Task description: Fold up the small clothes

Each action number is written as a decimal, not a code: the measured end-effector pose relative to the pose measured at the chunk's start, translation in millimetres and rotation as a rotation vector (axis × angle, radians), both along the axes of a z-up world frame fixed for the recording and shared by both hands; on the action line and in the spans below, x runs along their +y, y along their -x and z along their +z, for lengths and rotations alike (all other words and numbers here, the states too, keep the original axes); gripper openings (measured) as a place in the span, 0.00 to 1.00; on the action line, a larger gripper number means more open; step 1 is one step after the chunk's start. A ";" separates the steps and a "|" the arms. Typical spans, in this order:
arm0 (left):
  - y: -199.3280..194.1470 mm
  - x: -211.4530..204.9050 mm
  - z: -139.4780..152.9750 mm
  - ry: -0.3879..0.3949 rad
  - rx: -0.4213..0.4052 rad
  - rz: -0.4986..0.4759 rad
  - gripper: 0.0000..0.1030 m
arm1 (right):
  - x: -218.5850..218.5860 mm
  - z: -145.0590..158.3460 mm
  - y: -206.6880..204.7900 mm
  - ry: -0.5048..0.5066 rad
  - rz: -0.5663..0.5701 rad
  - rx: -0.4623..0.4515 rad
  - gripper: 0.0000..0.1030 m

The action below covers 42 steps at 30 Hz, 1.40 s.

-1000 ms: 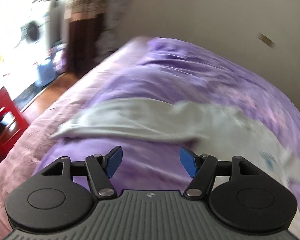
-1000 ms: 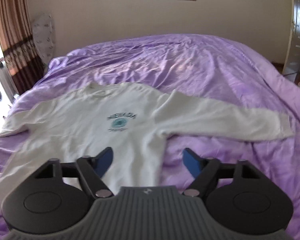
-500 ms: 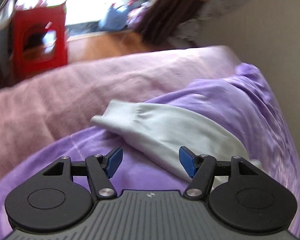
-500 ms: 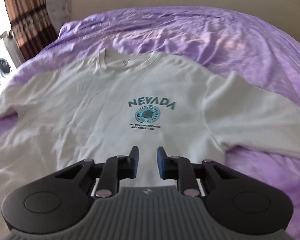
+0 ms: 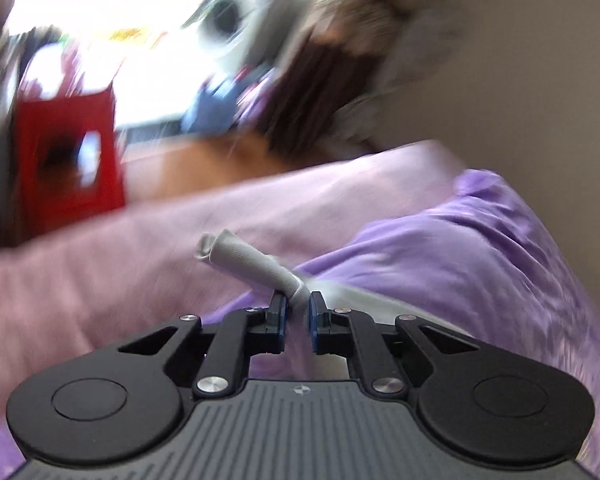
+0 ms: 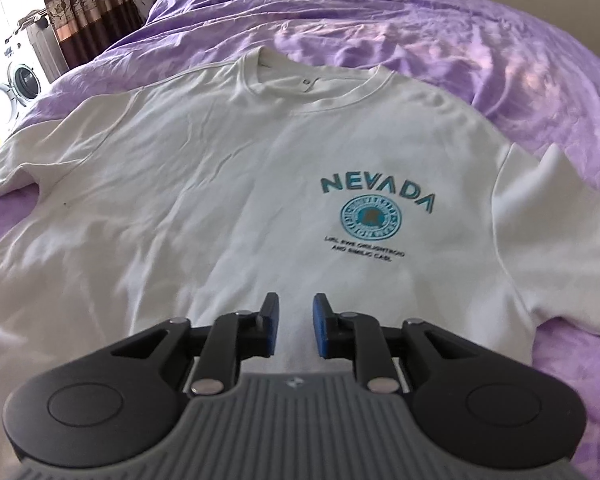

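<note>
Left wrist view: left gripper pinched narrow on the sleeve cuff of the white sweatshirt, blue pads pressing the fabric from both sides. Cuff sticks up and out to the far left past the fingertips, bunched into a roll. Below it the purple bedsheet on the right, a pinkish cover on the left. Background heavily blurred: red stool far left on the floor, brown curtain far center, bright window area behind it, details unreadable.

Right wrist view: right gripper hovering low over the lower front of the sweatshirt, tongs at a narrow gap with white cloth visible between them; cannot tell if any fabric is caught. Sweatshirt lies face up, flat, collar at the far side, teal "NEVADA" print with a round emblem under it right of center. One sleeve runs off near right, the other off to the left edge. Purple sheet wrinkled all around. Washing machine and patterned curtain at far left.
</note>
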<state>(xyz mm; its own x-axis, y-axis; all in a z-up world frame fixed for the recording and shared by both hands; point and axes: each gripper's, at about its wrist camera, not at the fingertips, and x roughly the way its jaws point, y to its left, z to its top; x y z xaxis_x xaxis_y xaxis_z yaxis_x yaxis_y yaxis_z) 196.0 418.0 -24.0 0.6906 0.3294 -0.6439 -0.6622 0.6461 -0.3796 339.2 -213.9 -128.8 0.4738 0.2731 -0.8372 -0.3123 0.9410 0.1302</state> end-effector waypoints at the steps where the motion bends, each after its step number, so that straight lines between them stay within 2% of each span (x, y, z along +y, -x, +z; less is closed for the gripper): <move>1: -1.7 -16.4 16.4 -0.059 -0.015 -0.045 0.10 | -0.2 1.1 0.5 -0.005 0.005 0.000 0.33; 6: -16.3 -121.4 89.3 -0.341 -0.074 -0.314 0.10 | 3.9 14.6 9.7 0.000 0.016 -0.030 0.36; 9: -32.0 -191.4 113.2 -0.456 -0.072 -0.471 0.10 | 7.2 25.8 19.1 0.002 0.021 -0.054 0.35; 12: -50.3 -261.0 118.4 -0.552 -0.024 -0.601 0.10 | 5.2 38.6 32.3 -0.041 0.036 -0.094 0.33; 15: -62.6 -326.5 93.5 -0.641 0.043 -0.741 0.10 | 1.3 51.3 45.9 -0.044 0.032 -0.161 0.33; 17: -69.1 -363.2 65.6 -0.661 0.093 -0.842 0.10 | -3.2 57.2 53.3 -0.040 0.028 -0.205 0.33; 20: -71.2 -406.4 16.2 -0.649 0.163 -1.008 0.10 | -9.3 56.8 58.1 -0.024 0.016 -0.193 0.33; 22: -72.0 -424.4 -13.9 -0.605 0.197 -1.116 0.10 | -14.1 51.9 57.3 -0.038 0.005 -0.126 0.33; 24: -70.0 -430.4 -38.4 -0.539 0.240 -1.182 0.12 | -18.9 45.3 57.1 -0.076 -0.007 -0.061 0.33; 25: -71.9 -428.8 -48.7 -0.495 0.263 -1.207 0.15 | -19.5 41.9 57.8 -0.086 -0.004 -0.042 0.33; 27: -75.9 -423.7 -61.8 -0.401 0.298 -1.233 0.28 | -17.9 36.4 59.9 -0.087 0.016 -0.029 0.33; 29: -74.1 -410.9 -62.2 -0.329 0.285 -1.241 0.30 | -13.1 31.2 60.3 -0.083 0.030 -0.021 0.33; 31: -67.5 -400.5 -53.3 -0.302 0.263 -1.237 0.37 | -6.9 26.6 58.1 -0.093 0.036 -0.007 0.33; 33: -63.7 -386.0 -41.7 -0.270 0.231 -1.243 0.50 | -0.6 23.6 54.3 -0.114 0.038 0.013 0.33; 34: -62.8 -379.7 -35.6 -0.263 0.220 -1.243 0.50 | 1.7 22.4 52.9 -0.130 0.038 0.025 0.33; 36: -62.5 -368.1 -23.0 -0.283 0.210 -1.225 0.51 | 8.9 19.8 46.1 -0.180 0.035 0.065 0.33; 39: -60.9 -347.0 -12.7 -0.372 0.226 -1.136 0.51 | 21.9 18.7 36.3 -0.245 0.034 0.111 0.28; 42: -64.6 -319.2 -10.0 -0.367 0.235 -1.036 0.51 | 39.5 15.9 24.9 -0.274 0.037 0.133 0.28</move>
